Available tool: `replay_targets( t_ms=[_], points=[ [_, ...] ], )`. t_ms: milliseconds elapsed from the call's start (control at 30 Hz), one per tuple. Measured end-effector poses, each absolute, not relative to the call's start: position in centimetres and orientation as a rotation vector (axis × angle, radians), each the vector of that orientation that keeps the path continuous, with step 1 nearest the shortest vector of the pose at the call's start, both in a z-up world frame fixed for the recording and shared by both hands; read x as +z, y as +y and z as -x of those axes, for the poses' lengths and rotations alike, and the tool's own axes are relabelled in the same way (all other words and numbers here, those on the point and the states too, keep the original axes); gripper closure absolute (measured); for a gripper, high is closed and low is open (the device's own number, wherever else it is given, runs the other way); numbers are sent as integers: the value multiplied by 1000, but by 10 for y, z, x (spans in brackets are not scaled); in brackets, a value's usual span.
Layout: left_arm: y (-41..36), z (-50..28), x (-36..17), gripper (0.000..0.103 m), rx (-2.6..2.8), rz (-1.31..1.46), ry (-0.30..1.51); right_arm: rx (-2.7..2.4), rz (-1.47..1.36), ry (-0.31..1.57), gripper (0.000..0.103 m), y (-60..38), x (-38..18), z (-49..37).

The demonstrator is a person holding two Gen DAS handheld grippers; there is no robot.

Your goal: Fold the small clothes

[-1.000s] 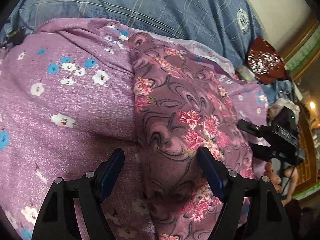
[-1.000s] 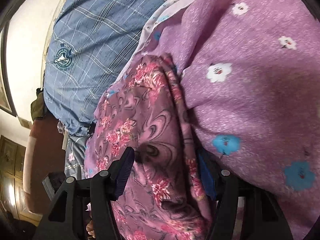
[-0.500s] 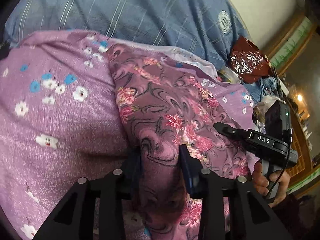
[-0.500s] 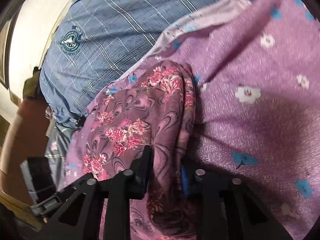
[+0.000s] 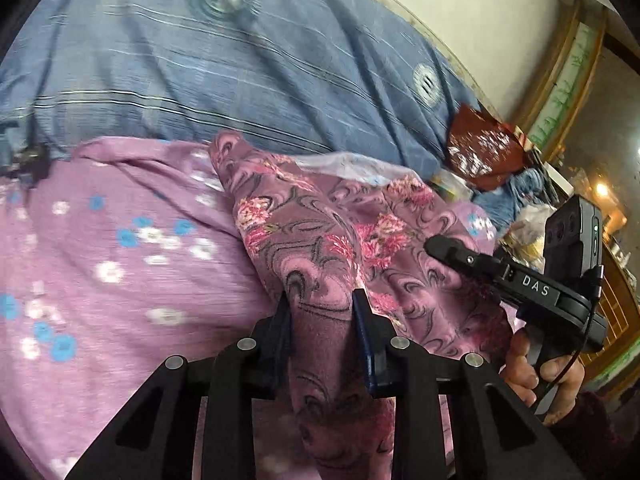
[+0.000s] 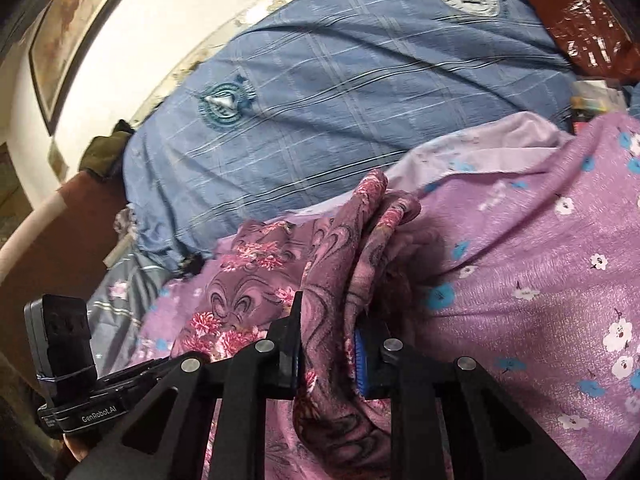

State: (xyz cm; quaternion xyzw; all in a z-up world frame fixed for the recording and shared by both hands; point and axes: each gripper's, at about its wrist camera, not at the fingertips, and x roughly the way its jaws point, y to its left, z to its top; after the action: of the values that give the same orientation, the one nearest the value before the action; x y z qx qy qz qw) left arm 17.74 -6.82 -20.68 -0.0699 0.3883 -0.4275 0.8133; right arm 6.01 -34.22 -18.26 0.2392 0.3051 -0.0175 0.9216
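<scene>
A mauve garment with pink flowers and dark swirls (image 5: 332, 240) lies bunched on a purple flowered sheet (image 5: 120, 280). My left gripper (image 5: 322, 300) is shut on a fold of its near edge. My right gripper (image 6: 330, 312) is shut on another thick fold of the same garment (image 6: 344, 248), which stands up in a ridge. In the left wrist view the right gripper (image 5: 436, 246) shows at the right, its tips pressed into the cloth. In the right wrist view the left gripper's body (image 6: 80, 400) shows at the lower left.
A blue plaid quilt (image 5: 240, 60) lies behind the purple sheet, also in the right wrist view (image 6: 340, 100). A dark red foil bag (image 5: 484, 152) and clutter sit at the right. A wall and wooden frame stand beyond the bed.
Both grippers went from open to shut on the floral garment. They have since lifted and pulled its folds up, and more of the blue quilt shows.
</scene>
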Motion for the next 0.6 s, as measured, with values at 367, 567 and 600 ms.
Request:
replay_targets(
  t_ms=[367, 567, 600],
  points=[
    [7, -179, -231, 78, -646, 97, 927, -35, -586, 939, 53, -307, -230, -114],
    [-2, -172, -225, 39, -696, 167, 908, -285, -669, 649, 41, -388, -188, -63],
    [-6, -171, -224, 39, -714, 176, 904, -349, -678, 619, 36, -407, -183, -53]
  ],
)
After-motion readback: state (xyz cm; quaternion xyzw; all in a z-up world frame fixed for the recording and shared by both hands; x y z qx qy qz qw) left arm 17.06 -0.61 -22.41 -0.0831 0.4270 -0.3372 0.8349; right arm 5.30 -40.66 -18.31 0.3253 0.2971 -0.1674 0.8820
